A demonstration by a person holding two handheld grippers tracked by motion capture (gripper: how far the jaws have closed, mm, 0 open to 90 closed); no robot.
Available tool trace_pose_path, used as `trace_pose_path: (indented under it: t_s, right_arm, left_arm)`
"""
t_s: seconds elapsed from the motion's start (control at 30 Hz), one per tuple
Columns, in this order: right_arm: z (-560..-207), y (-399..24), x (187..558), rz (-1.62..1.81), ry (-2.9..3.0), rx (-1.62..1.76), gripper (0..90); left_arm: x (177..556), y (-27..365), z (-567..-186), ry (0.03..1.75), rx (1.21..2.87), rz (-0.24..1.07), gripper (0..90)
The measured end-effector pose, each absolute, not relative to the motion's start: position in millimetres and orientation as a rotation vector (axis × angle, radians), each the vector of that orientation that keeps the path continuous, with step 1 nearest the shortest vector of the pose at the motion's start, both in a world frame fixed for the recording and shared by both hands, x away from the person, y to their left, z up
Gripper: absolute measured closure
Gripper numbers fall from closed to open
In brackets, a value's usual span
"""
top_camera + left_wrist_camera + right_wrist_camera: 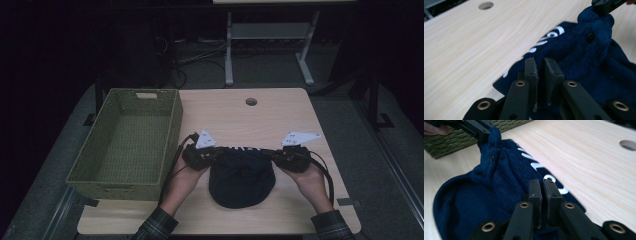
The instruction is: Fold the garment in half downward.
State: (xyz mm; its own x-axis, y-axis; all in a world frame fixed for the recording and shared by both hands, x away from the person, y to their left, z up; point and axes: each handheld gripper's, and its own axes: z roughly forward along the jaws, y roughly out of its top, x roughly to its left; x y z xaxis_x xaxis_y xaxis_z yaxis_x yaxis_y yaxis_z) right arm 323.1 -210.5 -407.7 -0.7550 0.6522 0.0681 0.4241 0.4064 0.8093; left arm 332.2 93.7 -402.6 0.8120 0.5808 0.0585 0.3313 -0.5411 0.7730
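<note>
Dark floor and cables surround a pale wooden table (280, 107) in the high view, with an olive woven basket (125, 145) standing empty along the table's left side. Just right of the basket, at lower centre of the frame, the left gripper (216, 152) pinches the left end of a navy knit garment (241, 180); its jaws are pressed together on a fold of the cloth, as the left gripper view shows close up (540, 65). The garment hangs and pools between the two hands, its held edge running straight across the frame from one gripper to the other, white lettering along its far side. At the right, the right gripper (271, 152) is likewise clamped on the opposite end, seen near in its own view (541, 185). The basket lies to the left of the stretched cloth, nearer the left hand, so any move toward it would likely be led from that side. Each gripper view shows the knit texture, a small eyelet in the cloth and the lettering, which the high view leaves as a dark blur; the high view alone gives the basket's open interior.
</note>
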Motion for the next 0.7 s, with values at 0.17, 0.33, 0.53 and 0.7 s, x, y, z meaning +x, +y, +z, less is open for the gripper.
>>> trace_pose_path:
  t_s: [0.17, 0.33, 0.53, 0.7]
  right_arm:
    - [-413, -212, 313, 1.288, 2.411, 0.945, 84.7]
    - [-419, -211, 303, 1.291, 2.428, 0.947, 84.2]
    - [-428, -212, 289, 1.284, 2.461, 0.962, 82.7]
    - [-434, -215, 281, 1.301, 2.471, 0.995, 78.9]
  left_arm:
    - [324, 95, -409, 0.665, 2.199, 0.377, 81.1]
    - [313, 99, -413, 0.653, 2.202, 0.354, 80.7]
    - [298, 102, -419, 0.632, 2.217, 0.319, 79.4]
    - [289, 105, -423, 0.632, 2.227, 0.299, 73.4]
